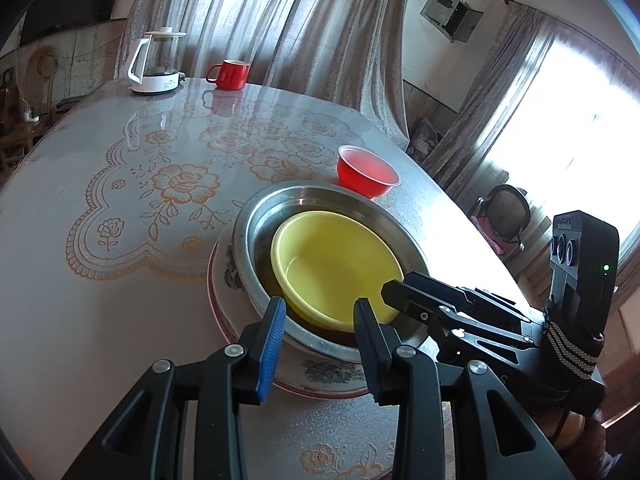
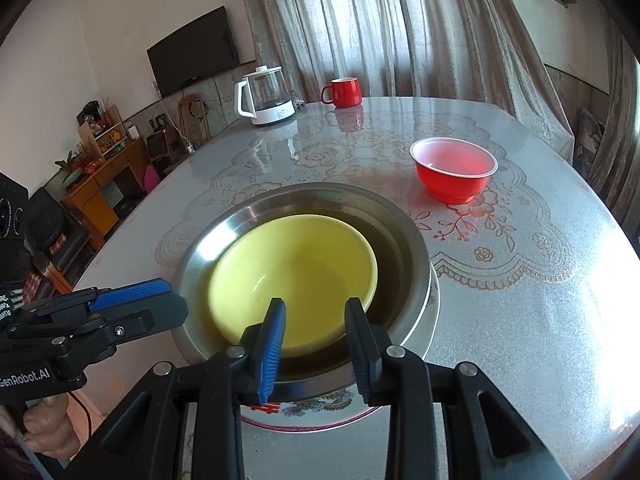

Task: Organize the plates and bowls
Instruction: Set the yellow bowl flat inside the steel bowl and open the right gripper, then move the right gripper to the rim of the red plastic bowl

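Observation:
A yellow bowl (image 1: 336,264) (image 2: 296,272) sits inside a steel plate (image 1: 256,220) (image 2: 224,224), which rests on a flowered ceramic plate (image 1: 320,372) (image 2: 312,404). A red bowl (image 1: 366,172) (image 2: 454,168) stands alone beyond the stack. My left gripper (image 1: 320,314) hovers over the stack's near rim, jaws a little apart, pads touching nothing. My right gripper (image 2: 316,316) is open over the yellow bowl's near rim in the same way. Each gripper shows in the other's view: the right gripper (image 1: 400,294) at the stack's right side, the left gripper (image 2: 172,304) at its left.
The table (image 1: 100,280) (image 2: 520,320) has a glossy flower-patterned cover. At its far edge stand a glass kettle (image 1: 156,64) (image 2: 266,96) and a red mug (image 1: 230,74) (image 2: 344,91). Curtains hang behind. A chair (image 1: 504,212) stands off the right edge.

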Motion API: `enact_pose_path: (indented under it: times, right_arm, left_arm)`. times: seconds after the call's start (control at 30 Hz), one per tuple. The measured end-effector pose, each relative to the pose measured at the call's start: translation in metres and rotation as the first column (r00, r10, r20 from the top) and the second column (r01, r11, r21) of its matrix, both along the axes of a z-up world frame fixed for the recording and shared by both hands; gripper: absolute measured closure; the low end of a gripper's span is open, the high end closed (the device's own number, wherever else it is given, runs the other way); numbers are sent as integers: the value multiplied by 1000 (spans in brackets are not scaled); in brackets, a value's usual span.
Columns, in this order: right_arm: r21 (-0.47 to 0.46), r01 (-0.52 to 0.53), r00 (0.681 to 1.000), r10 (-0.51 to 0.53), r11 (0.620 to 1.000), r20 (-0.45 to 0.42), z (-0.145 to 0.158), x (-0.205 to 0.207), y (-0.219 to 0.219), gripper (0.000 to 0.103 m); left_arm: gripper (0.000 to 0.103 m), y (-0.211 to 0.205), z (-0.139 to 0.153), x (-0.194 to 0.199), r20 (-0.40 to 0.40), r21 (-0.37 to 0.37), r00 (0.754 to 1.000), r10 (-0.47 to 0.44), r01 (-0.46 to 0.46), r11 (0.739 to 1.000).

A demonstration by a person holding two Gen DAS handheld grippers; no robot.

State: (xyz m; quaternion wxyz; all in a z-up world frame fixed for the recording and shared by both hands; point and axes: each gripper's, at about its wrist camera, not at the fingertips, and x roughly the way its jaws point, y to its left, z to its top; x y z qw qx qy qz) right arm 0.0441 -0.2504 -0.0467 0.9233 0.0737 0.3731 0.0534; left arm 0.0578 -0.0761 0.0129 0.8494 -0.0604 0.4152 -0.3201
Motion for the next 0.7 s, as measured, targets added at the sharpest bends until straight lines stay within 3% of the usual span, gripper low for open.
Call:
enact_pose_path:
  times: [0.7]
  right_arm:
    - [204, 4, 998, -17, 979, 60, 9, -11, -28, 68]
  left_arm:
    - [64, -6, 1, 8, 9, 77, 1000, 27, -28, 997]
